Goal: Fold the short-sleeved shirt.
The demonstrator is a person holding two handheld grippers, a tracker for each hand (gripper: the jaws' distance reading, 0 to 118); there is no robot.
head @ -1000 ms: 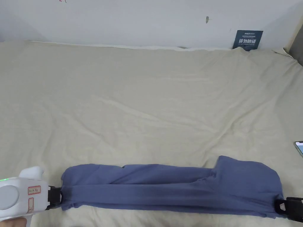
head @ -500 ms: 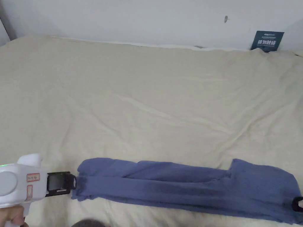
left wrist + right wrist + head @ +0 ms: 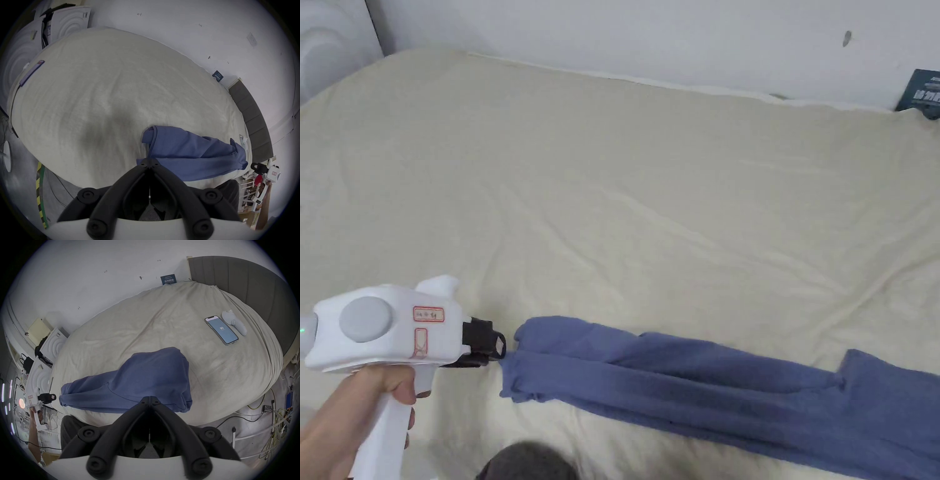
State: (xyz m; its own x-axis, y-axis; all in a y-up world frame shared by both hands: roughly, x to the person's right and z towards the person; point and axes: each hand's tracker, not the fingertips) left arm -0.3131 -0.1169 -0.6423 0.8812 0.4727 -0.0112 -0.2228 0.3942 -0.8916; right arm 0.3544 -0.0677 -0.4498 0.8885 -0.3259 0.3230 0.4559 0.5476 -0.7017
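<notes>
Folding well underway: shirt (image 3: 700, 387) lies as a long narrow band along the bed's (image 3: 625, 206) near edge | left gripper (image 3: 499, 350) jaws closed, tips at its end, grip uncertain | right gripper (image 3: 150, 398) likewise | crosswise folds remain

Blue shirt (image 3: 725, 400) folded into a long band on the beige bed sheet (image 3: 625, 206).

The shirt lies across the near part of the sheet, and its far end goes out past the right border. Just beside its left end is the left gripper (image 3: 499, 345), a white body with black jaws (the tips reach the cloth edge, but a grip on it is not clear), held by a hand (image 3: 344, 419). Behind the sheet stands a white wall (image 3: 612, 31), with a dark card (image 3: 922, 94) at its foot.
</notes>
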